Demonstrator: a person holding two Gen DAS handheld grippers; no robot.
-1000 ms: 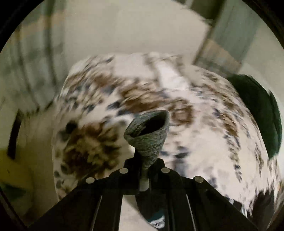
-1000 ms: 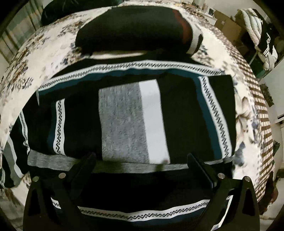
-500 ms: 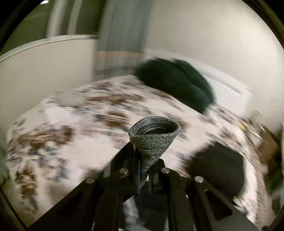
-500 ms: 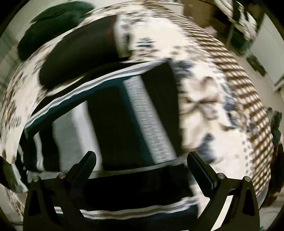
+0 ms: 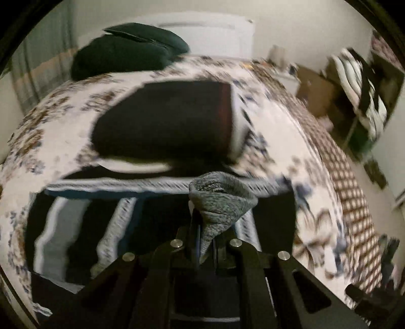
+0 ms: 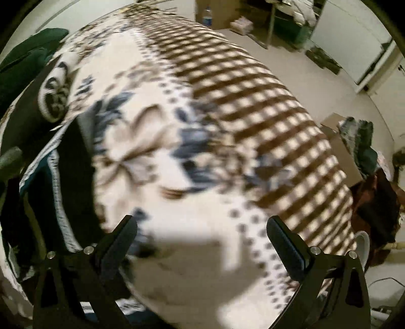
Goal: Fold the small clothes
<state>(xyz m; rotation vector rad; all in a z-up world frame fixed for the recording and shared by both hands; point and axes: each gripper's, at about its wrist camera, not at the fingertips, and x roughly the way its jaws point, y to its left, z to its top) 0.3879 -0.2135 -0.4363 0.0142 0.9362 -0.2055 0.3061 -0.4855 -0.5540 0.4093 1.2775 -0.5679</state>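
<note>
My left gripper (image 5: 203, 240) is shut on a bunched grey knit edge (image 5: 221, 200) of the garment and holds it up above the bed. Below it lies the black garment with grey, white and teal patterned stripes (image 5: 106, 222), spread on the floral bedspread (image 5: 50, 121). A folded black garment with a red and white band (image 5: 164, 121) lies further back. My right gripper (image 6: 202, 238) is open and empty above bare bedspread (image 6: 157, 157), with the striped garment's edge (image 6: 58, 182) at its left.
A dark green pillow (image 5: 126, 48) sits at the head of the bed. The bedspread's brown checked border (image 6: 265, 101) drops to the floor on the right. Cardboard boxes (image 6: 341, 151), a water bottle (image 6: 207, 17) and shelves with clothes (image 5: 362, 83) stand beyond the bed.
My left gripper swung right with the grey edge, from the bare bed corner to over the garments. My right gripper swung right, off the striped garment onto bare bedspread, still open.
</note>
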